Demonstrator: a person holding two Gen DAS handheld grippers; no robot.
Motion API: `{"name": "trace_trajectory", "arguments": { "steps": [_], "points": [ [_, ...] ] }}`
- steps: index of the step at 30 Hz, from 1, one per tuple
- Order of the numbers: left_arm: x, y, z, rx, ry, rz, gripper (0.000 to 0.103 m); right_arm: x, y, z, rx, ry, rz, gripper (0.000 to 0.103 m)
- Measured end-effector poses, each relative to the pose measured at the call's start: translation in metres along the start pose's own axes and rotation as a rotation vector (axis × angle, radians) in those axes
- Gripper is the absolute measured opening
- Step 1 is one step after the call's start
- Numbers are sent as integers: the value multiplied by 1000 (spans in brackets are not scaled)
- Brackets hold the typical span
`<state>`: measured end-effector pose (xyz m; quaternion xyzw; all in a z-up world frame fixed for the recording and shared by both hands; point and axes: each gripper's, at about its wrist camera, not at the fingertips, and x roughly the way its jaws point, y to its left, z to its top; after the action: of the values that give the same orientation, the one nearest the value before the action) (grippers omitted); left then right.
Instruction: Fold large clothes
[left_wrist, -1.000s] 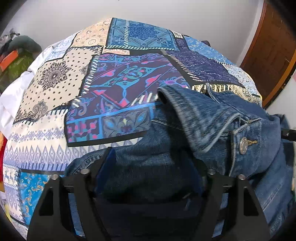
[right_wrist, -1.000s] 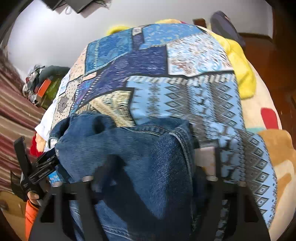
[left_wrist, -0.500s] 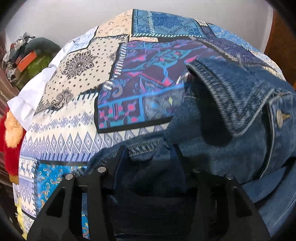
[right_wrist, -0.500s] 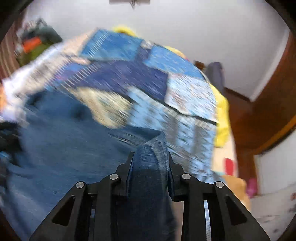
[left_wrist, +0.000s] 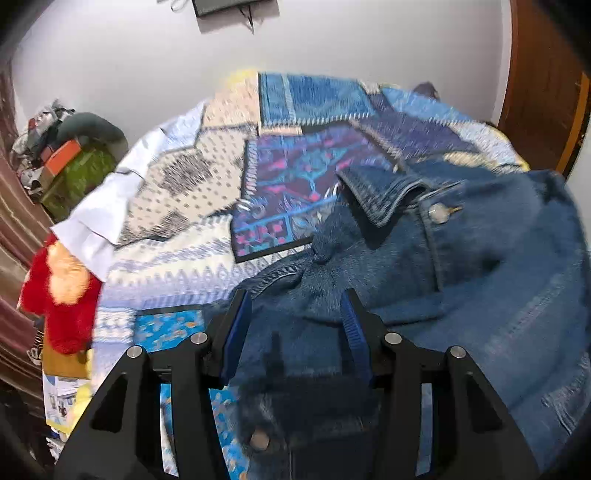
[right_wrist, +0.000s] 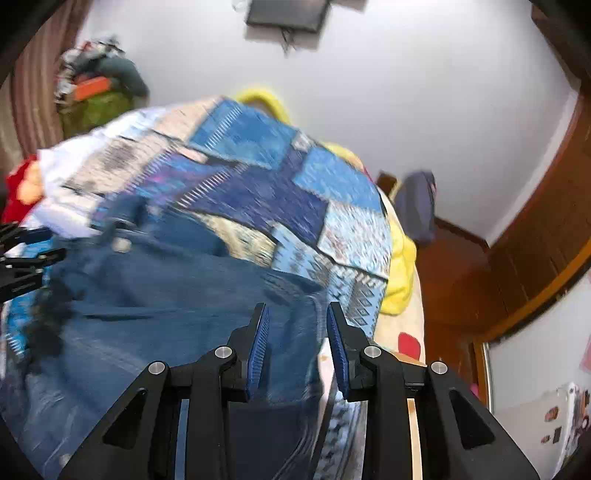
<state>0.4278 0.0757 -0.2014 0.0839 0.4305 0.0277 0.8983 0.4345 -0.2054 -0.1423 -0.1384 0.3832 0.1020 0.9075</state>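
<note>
I have the denim jacket (left_wrist: 461, 258) bunched on the patchwork bedspread (left_wrist: 207, 192), collar (left_wrist: 384, 192) and 1 metal button (left_wrist: 437, 213) facing up in the left view. Both tongs hold it. The left gripper (left_wrist: 295, 321) has just closed in about halfway and now grips a thick wad of denim between its blue pads (left_wrist: 236, 332). The right gripper (right_wrist: 297, 332) has also just narrowed, and is nearly shut on a thinner fold at the jacket's edge.

I judge this jacket heavy and stiff for cloth: it will hold creases and sag hard from 2 pinch points, not drape smoothly. The weave looks rough, so slipping seems unlikely, but seams and the button placket are bulky. I'd rather hold it at shoulder seams or hem corners, single layer, spread wide apart, than at a wad as the left has now. Both views are blurred, so exact layers escape me.
</note>
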Motion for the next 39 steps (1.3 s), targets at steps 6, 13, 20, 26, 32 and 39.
{"name": "trace_trajectory", "arguments": {
  "steps": [6,13,20,26,32,39],
  "points": [
    [-66,15,-16,-15,-66,-1,64,-54,18,-19,-15,-15,61,28],
    [-120,33,-54,-41,-87,8,80,-73,22,-67,33,88,88,28],
    [-117,45,-118,-64,32,-1,87,-29,29,-148,125,360,218,28],
    [-86,55,-170,-130,184,-14,87,-26,33,-187,68,340,129,40],
    [-65,62,-207,-209,293,-67,87,-41,24,-201,32,311,123,53],
    [-54,50,-239,-244,371,-185,87,-53,2,-208,32,318,34,89]
  ]
}}
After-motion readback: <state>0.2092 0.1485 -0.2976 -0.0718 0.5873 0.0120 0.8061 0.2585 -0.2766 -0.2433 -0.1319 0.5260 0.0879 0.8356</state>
